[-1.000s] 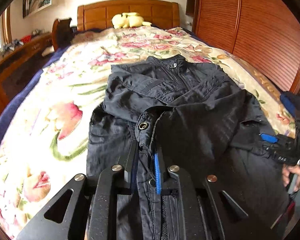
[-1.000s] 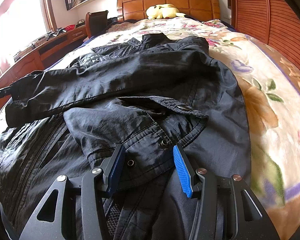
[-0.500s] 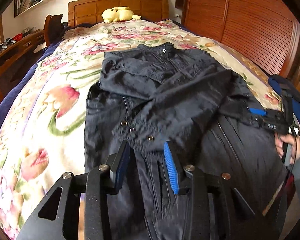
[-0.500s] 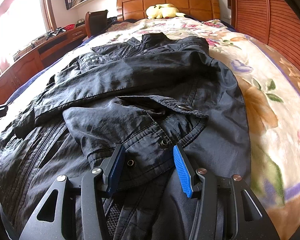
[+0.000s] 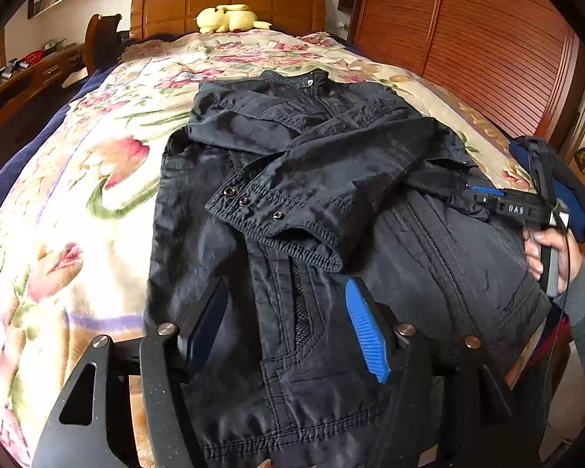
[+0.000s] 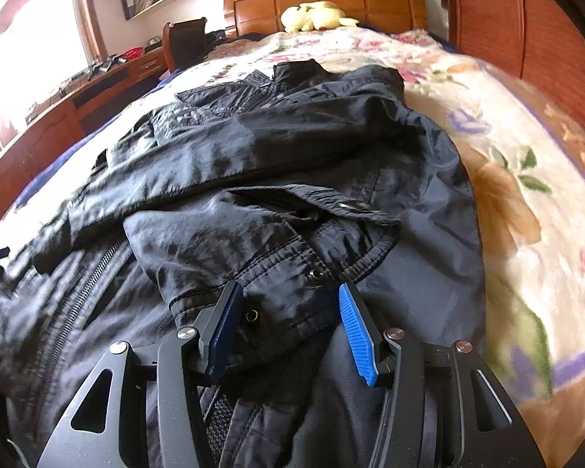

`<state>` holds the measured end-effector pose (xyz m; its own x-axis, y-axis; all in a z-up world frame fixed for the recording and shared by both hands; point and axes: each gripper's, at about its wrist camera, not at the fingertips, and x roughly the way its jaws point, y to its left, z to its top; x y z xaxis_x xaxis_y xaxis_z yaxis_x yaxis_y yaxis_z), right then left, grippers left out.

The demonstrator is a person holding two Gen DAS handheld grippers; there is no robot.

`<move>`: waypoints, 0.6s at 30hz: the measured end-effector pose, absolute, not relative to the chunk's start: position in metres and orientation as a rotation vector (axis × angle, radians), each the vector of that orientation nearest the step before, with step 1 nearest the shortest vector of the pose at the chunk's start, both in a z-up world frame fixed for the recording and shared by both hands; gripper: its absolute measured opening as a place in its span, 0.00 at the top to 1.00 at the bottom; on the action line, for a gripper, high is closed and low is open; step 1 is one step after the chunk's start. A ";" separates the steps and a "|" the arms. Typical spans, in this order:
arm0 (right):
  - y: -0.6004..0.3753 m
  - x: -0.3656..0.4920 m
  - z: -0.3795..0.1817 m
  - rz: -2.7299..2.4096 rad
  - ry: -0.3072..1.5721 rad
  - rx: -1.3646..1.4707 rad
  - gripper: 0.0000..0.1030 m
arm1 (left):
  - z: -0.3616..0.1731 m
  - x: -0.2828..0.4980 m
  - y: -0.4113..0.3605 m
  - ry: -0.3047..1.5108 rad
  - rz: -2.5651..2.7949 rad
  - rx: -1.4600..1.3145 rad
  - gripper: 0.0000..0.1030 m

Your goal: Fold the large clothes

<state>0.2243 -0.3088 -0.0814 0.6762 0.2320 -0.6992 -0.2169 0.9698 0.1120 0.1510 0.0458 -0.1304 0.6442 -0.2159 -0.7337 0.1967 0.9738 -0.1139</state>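
Since the earlier frames the left gripper [image 5: 288, 327] has let go of the sleeve cuff [image 5: 277, 222], and its fingers now stand wide apart above the jacket front with nothing between them. That cuff now lies flat across the chest of the black jacket [image 5: 331, 179], which is spread on the floral blanket [image 5: 78, 202] toward the right edge of the bed, collar toward the wooden headboard [image 5: 230, 0]. A yellow plush toy [image 5: 230, 17] sits at the head of the bed. Farther right, the right gripper [image 6: 288, 323] is also spread open, its fingers straddling the other cuff [image 6: 292, 284] without pinching it. At the bed's right edge the person's right hand [image 5: 553, 249] grips the handle.
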 end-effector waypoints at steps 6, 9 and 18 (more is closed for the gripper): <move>-0.333 0.242 -0.043 0.211 0.738 0.003 0.49 | -0.137 0.163 0.044 0.831 -0.239 -0.010 0.37; -0.342 0.271 -0.033 0.154 0.745 -0.067 0.49 | -0.146 0.171 0.044 0.845 -0.230 -0.006 0.37; -0.344 0.359 -0.042 0.080 0.831 -0.208 0.56 | -0.173 0.183 0.044 0.898 -0.230 0.007 0.37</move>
